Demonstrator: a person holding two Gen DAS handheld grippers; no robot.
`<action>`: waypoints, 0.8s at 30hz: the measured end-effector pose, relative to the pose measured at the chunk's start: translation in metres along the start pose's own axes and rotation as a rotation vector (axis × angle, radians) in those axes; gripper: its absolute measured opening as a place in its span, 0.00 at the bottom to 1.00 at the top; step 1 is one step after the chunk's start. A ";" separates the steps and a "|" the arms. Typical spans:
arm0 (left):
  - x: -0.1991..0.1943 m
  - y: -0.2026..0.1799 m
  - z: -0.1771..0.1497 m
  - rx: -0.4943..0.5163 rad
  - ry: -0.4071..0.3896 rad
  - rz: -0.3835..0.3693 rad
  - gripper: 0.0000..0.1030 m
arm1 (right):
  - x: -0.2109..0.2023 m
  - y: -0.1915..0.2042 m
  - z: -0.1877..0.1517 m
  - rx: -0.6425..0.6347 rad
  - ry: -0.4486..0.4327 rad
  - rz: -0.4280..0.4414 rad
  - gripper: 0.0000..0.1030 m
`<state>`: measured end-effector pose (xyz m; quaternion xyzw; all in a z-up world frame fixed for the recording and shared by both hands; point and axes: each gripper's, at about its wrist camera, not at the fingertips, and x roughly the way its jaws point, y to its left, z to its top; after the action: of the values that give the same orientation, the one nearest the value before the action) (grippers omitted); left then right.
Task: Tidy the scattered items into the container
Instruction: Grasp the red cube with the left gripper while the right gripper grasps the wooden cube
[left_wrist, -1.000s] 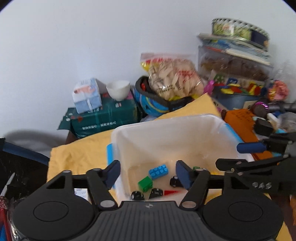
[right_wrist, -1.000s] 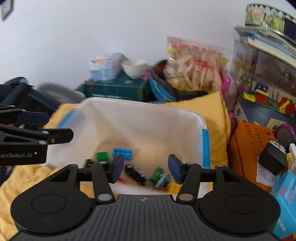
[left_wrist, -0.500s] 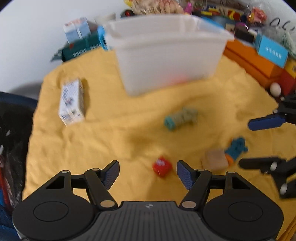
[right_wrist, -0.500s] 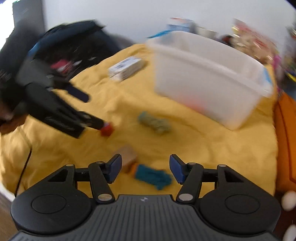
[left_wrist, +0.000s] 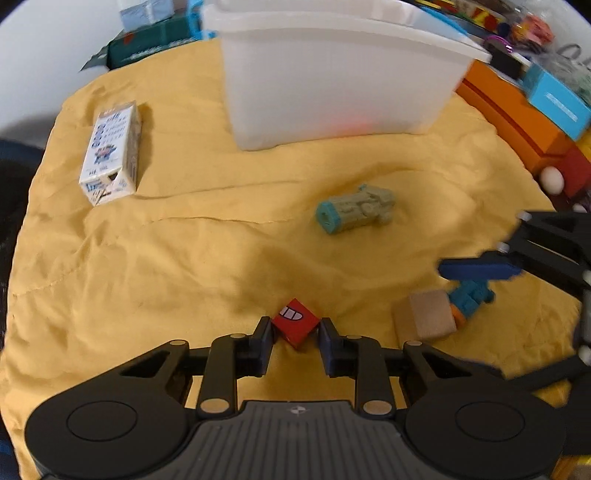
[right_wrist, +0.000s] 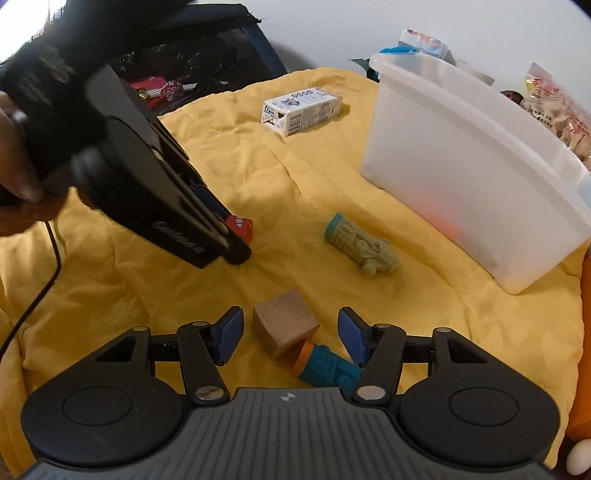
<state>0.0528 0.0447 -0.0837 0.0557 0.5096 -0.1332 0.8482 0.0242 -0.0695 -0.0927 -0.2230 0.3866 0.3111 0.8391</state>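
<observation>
My left gripper (left_wrist: 295, 334) is shut on a red cube with a printed mouth (left_wrist: 295, 322), down on the yellow cloth; it also shows in the right wrist view (right_wrist: 239, 226). My right gripper (right_wrist: 291, 334) is open around a wooden cube (right_wrist: 284, 323) with a teal and orange toy (right_wrist: 325, 365) just beside it. A grey-green toy car (right_wrist: 360, 248) lies on the cloth between the grippers and the white plastic container (right_wrist: 472, 155). A white carton (left_wrist: 110, 155) lies on its side at the far left.
The yellow cloth (left_wrist: 166, 258) covers the work surface. Orange and blue boxes (left_wrist: 524, 110) and other clutter stand to the right of the container. A dark bag (right_wrist: 177, 66) sits beyond the cloth's left edge.
Both grippers came away from above the container and down to the cloth. The left one closed on the red cube. The right one moved in around the wooden cube.
</observation>
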 end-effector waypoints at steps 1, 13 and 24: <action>-0.003 -0.002 0.000 0.017 -0.003 0.004 0.29 | 0.003 -0.001 0.000 0.009 0.009 0.010 0.46; -0.064 -0.014 0.010 0.016 -0.144 -0.003 0.29 | -0.027 -0.006 -0.001 0.197 0.016 -0.059 0.41; -0.085 -0.055 0.020 0.097 -0.229 -0.026 0.29 | -0.053 -0.033 -0.031 0.368 0.083 -0.173 0.41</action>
<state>0.0168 0.0021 0.0024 0.0744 0.4030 -0.1743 0.8954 0.0048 -0.1303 -0.0653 -0.1109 0.4504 0.1525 0.8727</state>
